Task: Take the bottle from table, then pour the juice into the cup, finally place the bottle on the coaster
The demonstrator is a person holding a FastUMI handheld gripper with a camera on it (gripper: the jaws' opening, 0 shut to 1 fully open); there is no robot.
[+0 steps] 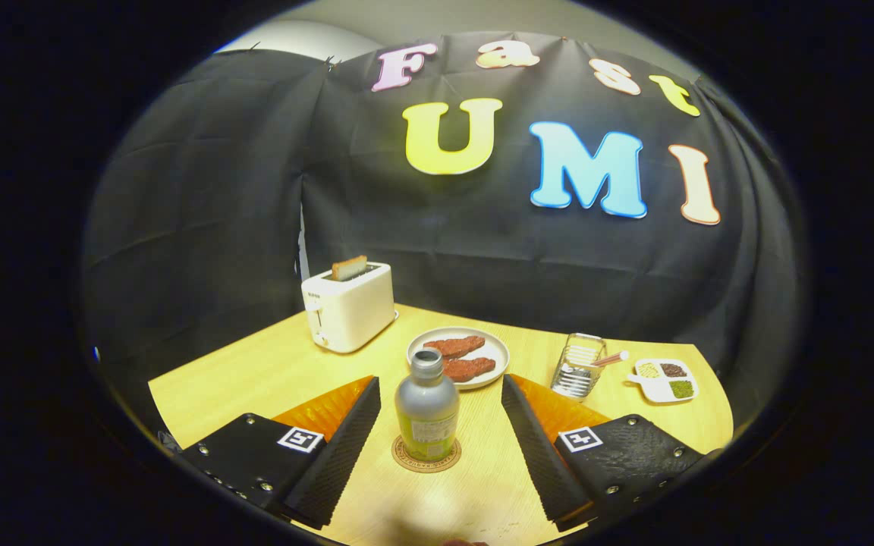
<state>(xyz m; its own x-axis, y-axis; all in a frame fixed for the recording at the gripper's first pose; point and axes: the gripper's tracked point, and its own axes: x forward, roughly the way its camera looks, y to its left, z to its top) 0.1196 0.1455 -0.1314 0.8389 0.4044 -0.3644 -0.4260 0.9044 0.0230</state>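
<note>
The juice bottle (427,404), silver with a yellow-green label and a grey cap, stands upright on the round brown coaster (426,455). It sits between my two fingers, near their far tips, with a gap on each side. My gripper (441,390) is open and touches nothing. The clear glass cup (578,366) stands on the wooden table (255,379) beyond the right finger, with a straw-like stick leaning out of it.
A white plate (458,356) with two reddish-brown pieces of food lies just behind the bottle. A white toaster (347,305) with a slice of toast stands at the back left. A small white divided dish (663,379) of seasonings sits right of the cup.
</note>
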